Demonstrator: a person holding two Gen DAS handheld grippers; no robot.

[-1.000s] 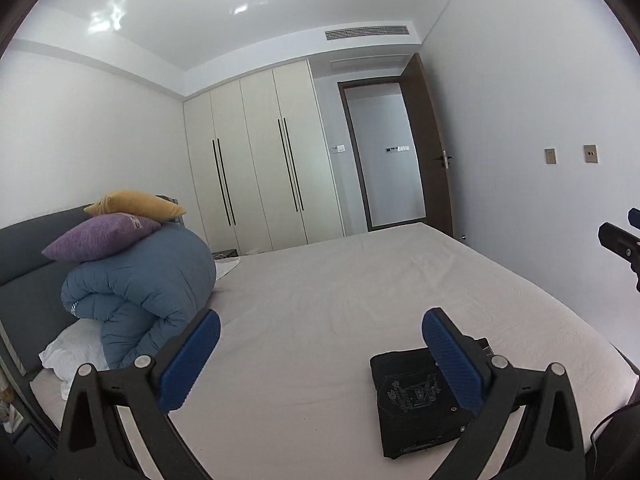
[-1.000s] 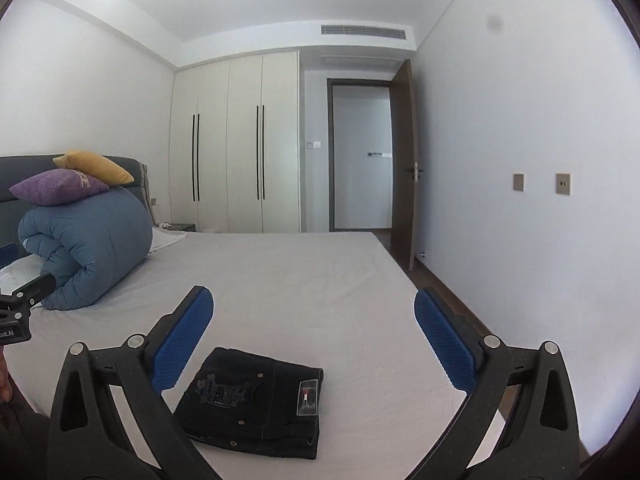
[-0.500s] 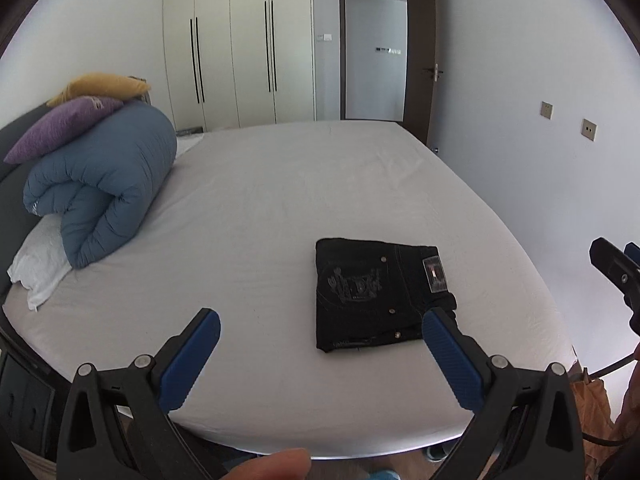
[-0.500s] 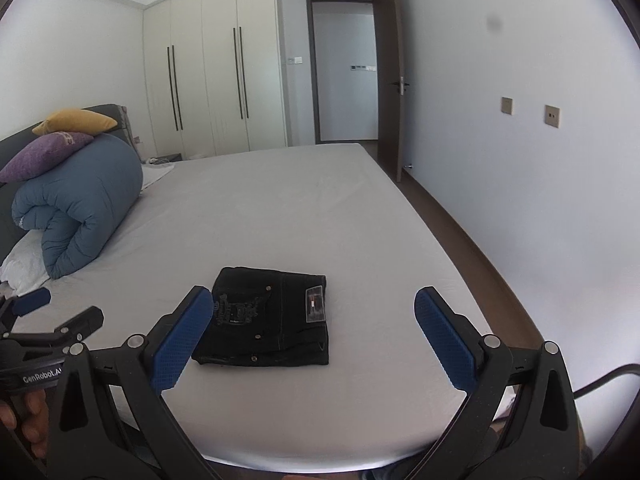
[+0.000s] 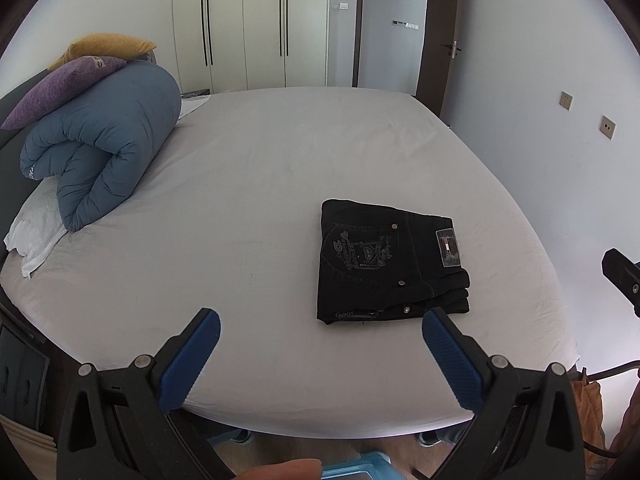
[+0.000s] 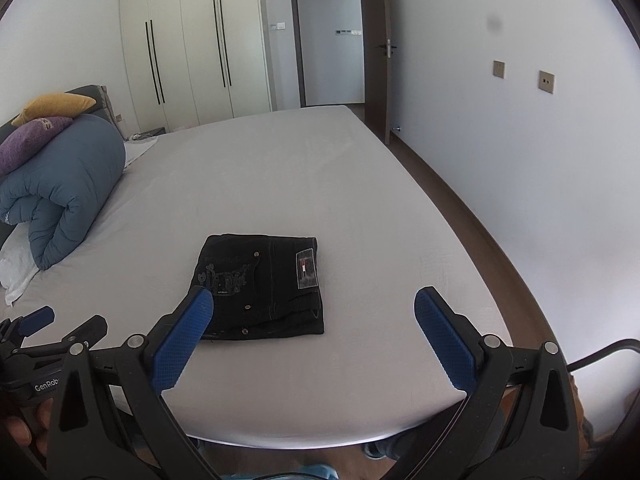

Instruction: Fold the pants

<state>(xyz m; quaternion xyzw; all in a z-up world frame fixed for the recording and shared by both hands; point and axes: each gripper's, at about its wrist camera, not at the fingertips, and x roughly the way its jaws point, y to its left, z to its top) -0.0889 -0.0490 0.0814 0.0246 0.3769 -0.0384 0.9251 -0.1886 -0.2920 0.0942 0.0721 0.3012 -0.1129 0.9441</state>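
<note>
Left wrist view: we see our left gripper [image 5: 320, 340] spread wide and empty; folded black denim pants [image 5: 390, 266] lie just ahead toward its right finger, waistband label rightward.
Right wrist view: right gripper [image 6: 314, 322] spread, empty; pants [image 6: 262, 286] lie ahead behind its left finger, on the grey-sheeted bed [image 6: 280, 184].

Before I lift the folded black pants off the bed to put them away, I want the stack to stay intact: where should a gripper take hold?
Probably the folded edge on the left side of the black pants, coming in low from that side. There the layers join in one smooth fold; the right edge shows loose stacked ends that could splay. Both the left gripper and right gripper hang open, clear of it.
</note>
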